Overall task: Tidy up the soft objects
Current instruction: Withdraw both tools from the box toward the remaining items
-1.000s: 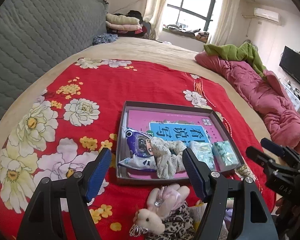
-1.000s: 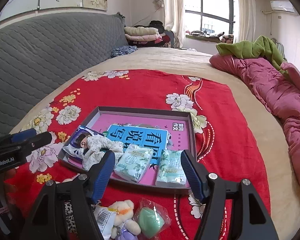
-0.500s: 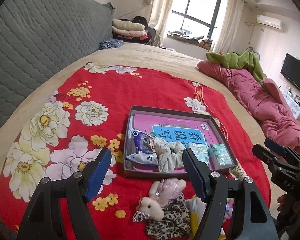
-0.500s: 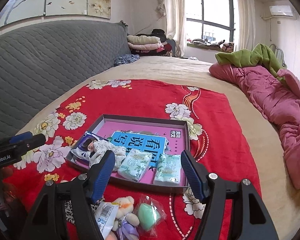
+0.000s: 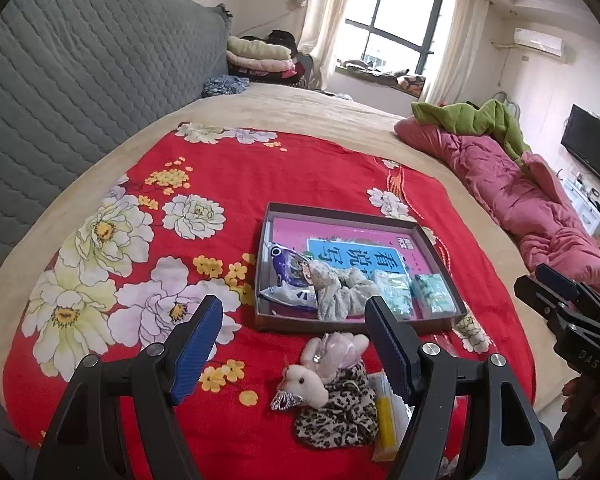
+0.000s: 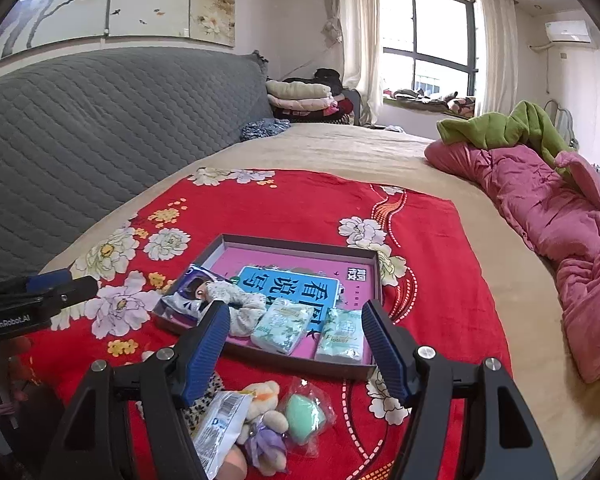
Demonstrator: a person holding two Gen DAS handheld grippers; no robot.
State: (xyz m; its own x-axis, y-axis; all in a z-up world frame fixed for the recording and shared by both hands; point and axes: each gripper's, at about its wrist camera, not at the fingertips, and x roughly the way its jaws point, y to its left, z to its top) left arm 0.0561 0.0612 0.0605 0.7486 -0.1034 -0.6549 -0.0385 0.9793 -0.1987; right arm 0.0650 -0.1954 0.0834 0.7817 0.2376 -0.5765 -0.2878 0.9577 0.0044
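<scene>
Soft toys, a pink plush bunny (image 5: 316, 376) on a leopard-print pouch (image 5: 340, 416), lay on the red floral blanket (image 5: 220, 176) just before the shallow box (image 5: 342, 216) holding a scrunchie (image 5: 342, 290) and two tissue packs (image 6: 278, 326). Left gripper (image 5: 296, 350) and right gripper (image 6: 296, 348) both hovered spread wide, pinching nothing.

Left gripper (image 5: 292, 344) and right gripper (image 6: 294, 348): black angular plastic frames, ribbed blue finger pads, silver screws; the left one's side reads "GenRobot.AI" in white.
</scene>
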